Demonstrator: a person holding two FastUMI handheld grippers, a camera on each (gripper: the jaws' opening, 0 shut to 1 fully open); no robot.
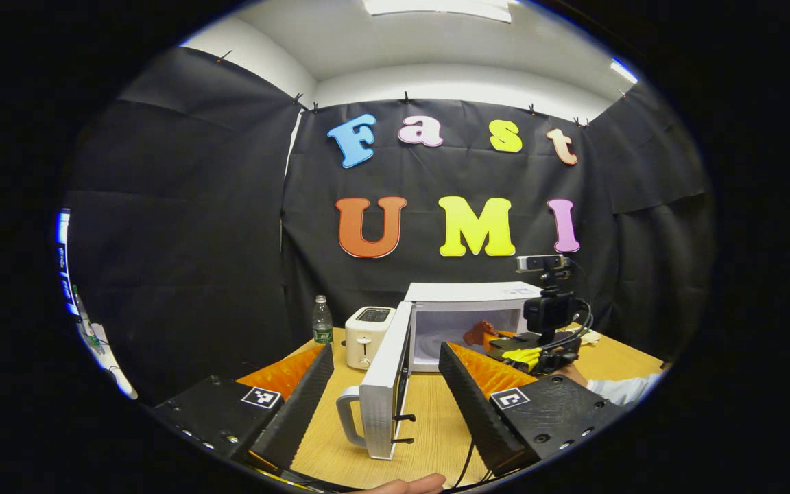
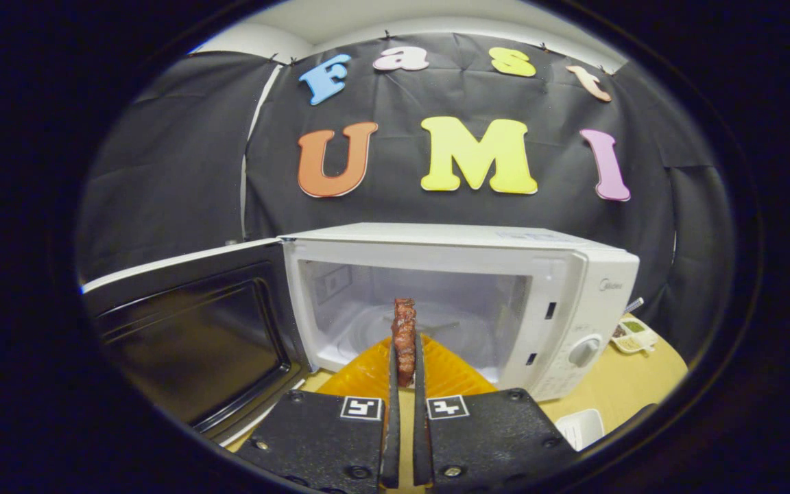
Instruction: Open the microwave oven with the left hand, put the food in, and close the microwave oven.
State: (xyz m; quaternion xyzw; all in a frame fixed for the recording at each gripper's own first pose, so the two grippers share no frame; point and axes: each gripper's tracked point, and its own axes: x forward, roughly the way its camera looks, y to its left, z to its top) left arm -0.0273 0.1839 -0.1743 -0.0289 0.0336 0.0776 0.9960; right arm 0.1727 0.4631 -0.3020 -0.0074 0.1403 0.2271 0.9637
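Right gripper (image 2: pixel 403 384) has its ridged fingers pinched nearly together on a thin, lumpy reddish-brown piece of food (image 2: pixel 404 336) (edge-on, so its shape is hard to make out), held upright just before the white microwave (image 2: pixel 573 288) mouth. The left gripper (image 1: pixel 385 384) hangs spread wide with nothing in it, either side of the swung-out door (image 1: pixel 385 391) with its looped handle. Farther back sit a toaster (image 1: pixel 366 335) and water bottle (image 1: pixel 322 320) on the wooden table (image 1: pixel 436 425).
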